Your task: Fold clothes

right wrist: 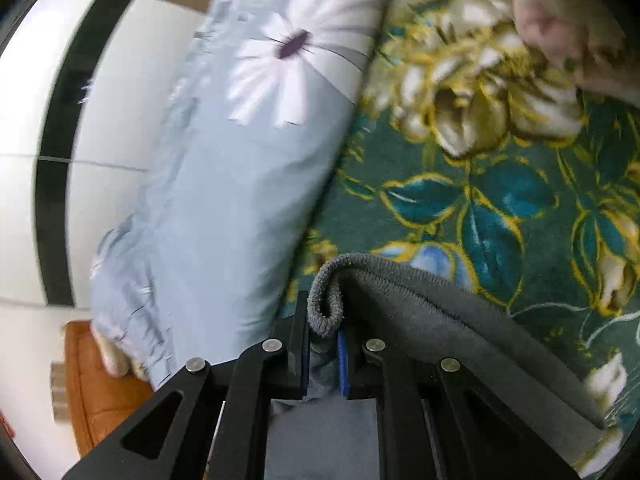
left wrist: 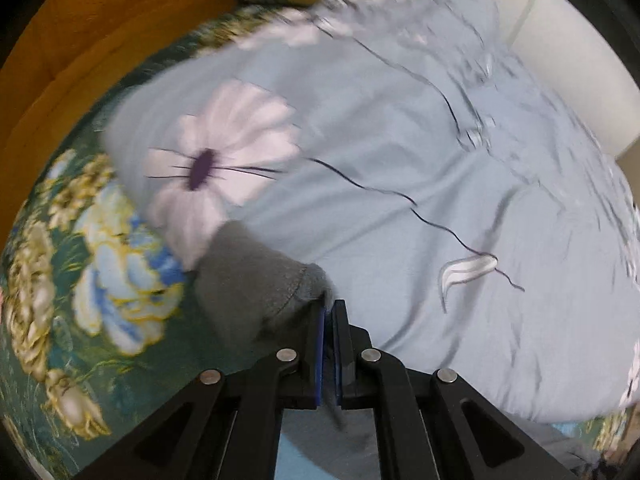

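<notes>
A grey knit garment (left wrist: 248, 280) hangs from my left gripper (left wrist: 329, 312), which is shut on its edge above the bed. In the right wrist view the same grey garment (right wrist: 424, 312) is pinched at its hemmed edge by my right gripper (right wrist: 325, 332), also shut; the cloth trails off to the lower right. Both views are blurred by motion.
A pale blue quilt with white daisies (left wrist: 400, 160) lies on a green floral bedspread (left wrist: 80, 280); both show in the right wrist view too, quilt (right wrist: 224, 184) and bedspread (right wrist: 480, 200). A wooden headboard (left wrist: 80, 40), a white wall (right wrist: 116, 80) and an orange-brown seat (right wrist: 92, 392) border the bed.
</notes>
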